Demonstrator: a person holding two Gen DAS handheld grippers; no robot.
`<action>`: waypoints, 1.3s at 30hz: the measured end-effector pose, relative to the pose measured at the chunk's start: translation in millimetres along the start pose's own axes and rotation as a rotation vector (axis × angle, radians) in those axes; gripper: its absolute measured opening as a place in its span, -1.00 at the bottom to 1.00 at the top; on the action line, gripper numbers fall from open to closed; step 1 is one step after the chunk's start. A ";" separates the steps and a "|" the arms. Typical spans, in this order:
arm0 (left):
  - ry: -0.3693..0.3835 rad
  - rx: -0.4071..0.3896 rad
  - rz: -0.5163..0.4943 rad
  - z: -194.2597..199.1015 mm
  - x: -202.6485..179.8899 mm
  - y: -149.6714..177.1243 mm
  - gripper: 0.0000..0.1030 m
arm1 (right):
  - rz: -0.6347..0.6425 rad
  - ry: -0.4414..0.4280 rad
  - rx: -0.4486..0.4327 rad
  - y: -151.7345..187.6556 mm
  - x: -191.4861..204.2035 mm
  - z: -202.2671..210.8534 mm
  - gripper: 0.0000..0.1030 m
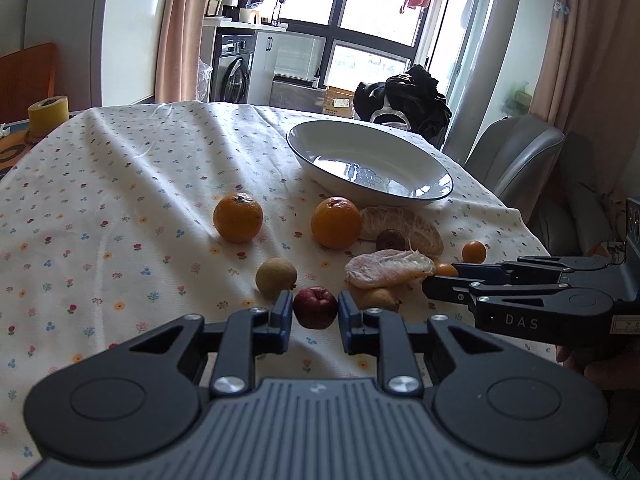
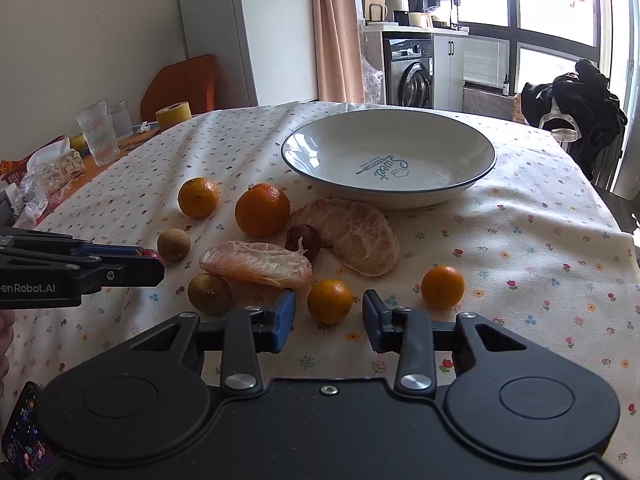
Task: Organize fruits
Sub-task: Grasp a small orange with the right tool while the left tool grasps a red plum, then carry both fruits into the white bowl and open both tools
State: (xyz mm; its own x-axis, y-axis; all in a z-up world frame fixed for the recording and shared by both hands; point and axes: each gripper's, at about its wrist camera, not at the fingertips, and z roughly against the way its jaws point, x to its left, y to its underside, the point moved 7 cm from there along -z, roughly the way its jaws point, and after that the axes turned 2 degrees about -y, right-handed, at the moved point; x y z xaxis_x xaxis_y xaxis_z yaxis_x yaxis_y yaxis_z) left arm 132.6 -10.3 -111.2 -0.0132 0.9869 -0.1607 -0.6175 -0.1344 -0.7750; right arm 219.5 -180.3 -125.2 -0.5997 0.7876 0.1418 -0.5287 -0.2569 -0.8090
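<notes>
A white plate [image 1: 304, 136] [image 2: 304, 140] with a dark rim stands empty on the flowered tablecloth [image 1: 120, 200]. In front of it lie two oranges [image 1: 238, 218] [image 1: 336, 222], two peeled pomelo segments [image 1: 400, 220] [image 1: 390, 268], a dark dried fruit [image 1: 390, 239] and two brown longans [image 1: 276, 276] [image 1: 378, 298]. My left gripper [image 1: 315, 305] is shut on a small red fruit [image 1: 316, 310], both pads against its sides at table level. My right gripper [image 2: 329, 314] is open, its fingers either side of a small orange [image 2: 329, 300] without touching it. Another small orange [image 2: 442, 286] sits to its right.
A yellow tape roll [image 2: 173, 114], drinking glasses [image 2: 98, 132] and crinkled wrappers [image 2: 48, 172] crowd the table's far left. A phone [image 2: 24, 432] lies at the near left edge. A grey chair [image 1: 516, 152] and a dark garment [image 1: 404, 96] stand beyond the table's far right edge.
</notes>
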 end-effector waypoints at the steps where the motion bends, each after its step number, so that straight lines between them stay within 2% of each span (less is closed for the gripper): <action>1: -0.001 0.000 0.000 0.0 -0.1 -0.3 -0.57 | 0.004 -0.002 -0.001 -0.2 0.2 -0.2 -0.46; 2: 0.000 -0.001 0.001 -0.4 -0.7 -1.0 -0.56 | -0.001 -0.005 0.000 -0.4 -0.5 -0.2 -0.57; 9: 0.001 -0.031 0.007 5.1 -5.0 -12.1 -0.57 | -0.033 -0.031 -0.032 -7.1 -5.3 14.6 -0.58; 23: 0.005 -0.078 0.004 12.8 -10.9 -35.5 -0.57 | -0.018 -0.026 -0.097 -34.3 -1.2 29.1 -0.58; 39: 0.012 -0.104 -0.004 -1.6 -23.8 -69.4 -0.57 | -0.014 -0.017 -0.145 -62.5 -11.2 30.6 -0.58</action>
State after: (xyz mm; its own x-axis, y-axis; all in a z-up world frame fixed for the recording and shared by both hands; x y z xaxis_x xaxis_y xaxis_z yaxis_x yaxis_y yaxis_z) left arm 177.0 -24.6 -54.6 -0.0011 0.9864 -0.1641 -0.5322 -0.1395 -0.8351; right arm 240.9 -190.2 -58.8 -0.6034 0.7807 0.1626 -0.4455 -0.1609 -0.8807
